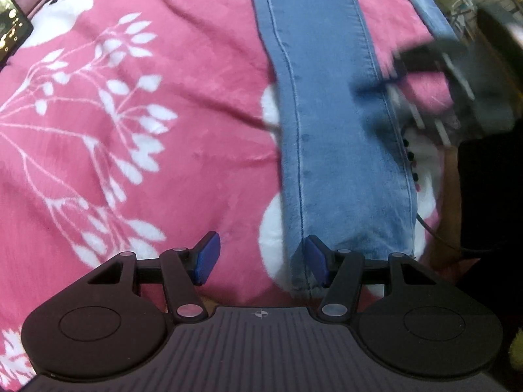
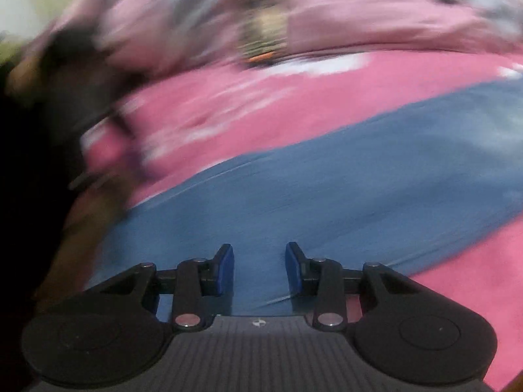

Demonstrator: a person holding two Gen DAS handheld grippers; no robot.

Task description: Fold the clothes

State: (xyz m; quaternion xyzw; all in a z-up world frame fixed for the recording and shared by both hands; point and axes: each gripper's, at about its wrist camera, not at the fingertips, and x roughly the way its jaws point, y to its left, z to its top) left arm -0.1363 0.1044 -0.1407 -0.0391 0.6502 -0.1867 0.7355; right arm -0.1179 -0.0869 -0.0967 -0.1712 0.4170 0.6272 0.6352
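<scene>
Two hand-held grippers show, and one pair of blue jeans. The left hand-held gripper (image 1: 261,263) has its jaws spread wide with nothing between them; the right hand-held gripper (image 2: 260,269) also stands parted and empty, though its view is heavily smeared.

The jeans (image 1: 330,124) lie on a bed covered by one pink blanket (image 1: 130,130) with a white leaf print. One leg runs straight ahead of the left hand-held gripper, stretched long and flat, its hem end just in front of that gripper's right fingertip (image 1: 315,261). A second strip of denim (image 1: 421,3) shows far ahead and to the right, probably the other leg, lying apart from the first. In the right wrist view, denim (image 2: 327,196) spreads directly under and ahead of the jaws.

As for progress, I judge the jeans are spread out lengthwise and no fold is visible in the part that shows; the legs seem not yet laid one on the other. The waist end is out of view, so more cannot be settled.

One dark phone-like screen (image 1: 13,26) sits far ahead to the left.
</scene>
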